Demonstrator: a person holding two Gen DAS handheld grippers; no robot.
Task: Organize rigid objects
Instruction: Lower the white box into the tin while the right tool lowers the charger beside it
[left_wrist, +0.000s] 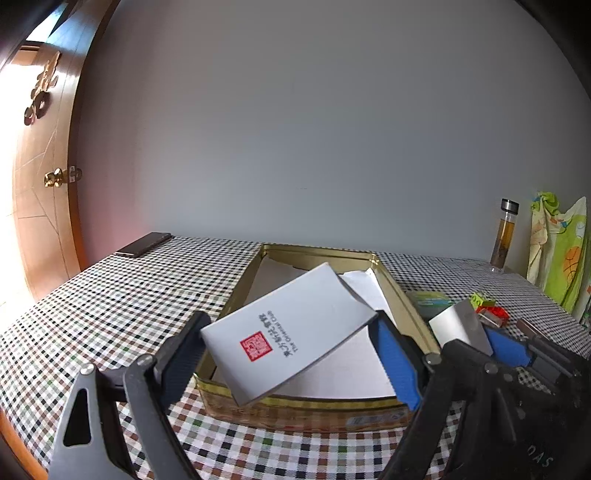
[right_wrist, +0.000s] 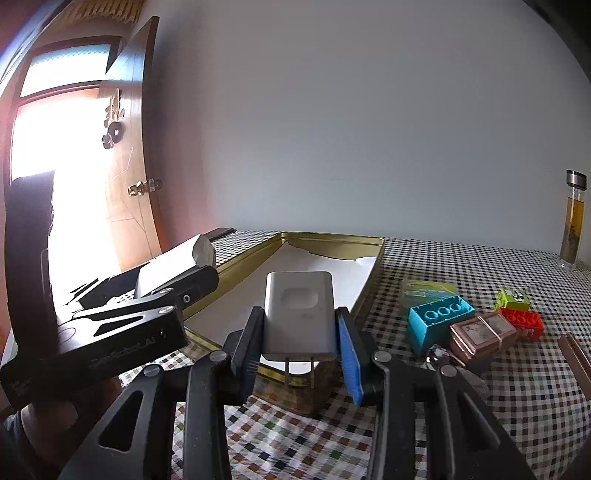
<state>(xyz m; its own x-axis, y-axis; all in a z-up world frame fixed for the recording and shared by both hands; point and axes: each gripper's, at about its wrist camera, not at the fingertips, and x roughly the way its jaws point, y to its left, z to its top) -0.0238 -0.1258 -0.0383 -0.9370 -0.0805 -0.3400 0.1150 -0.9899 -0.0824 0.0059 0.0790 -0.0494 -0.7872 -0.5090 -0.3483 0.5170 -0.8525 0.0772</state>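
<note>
My left gripper (left_wrist: 291, 339) is shut on a flat white box with a red seal (left_wrist: 291, 328), held tilted above the near end of the gold tin tray (left_wrist: 325, 408). My right gripper (right_wrist: 297, 332) is shut on a white plug charger (right_wrist: 299, 314), prongs pointing down toward me, just above the gold tin tray's (right_wrist: 332, 240) near edge. The charger also shows in the left wrist view (left_wrist: 458, 326), to the right of the tray. The left gripper with the white box (right_wrist: 173, 266) appears at the left of the right wrist view. White paper lines the tray.
On the checked tablecloth right of the tray lie a blue brick (right_wrist: 437, 317), a red brick (right_wrist: 522, 321), a green-yellow block (right_wrist: 513, 298), a copper-coloured case (right_wrist: 480, 338) and a green packet (right_wrist: 424, 288). A glass bottle (right_wrist: 572, 221) stands far right. A phone (left_wrist: 142, 244) lies far left.
</note>
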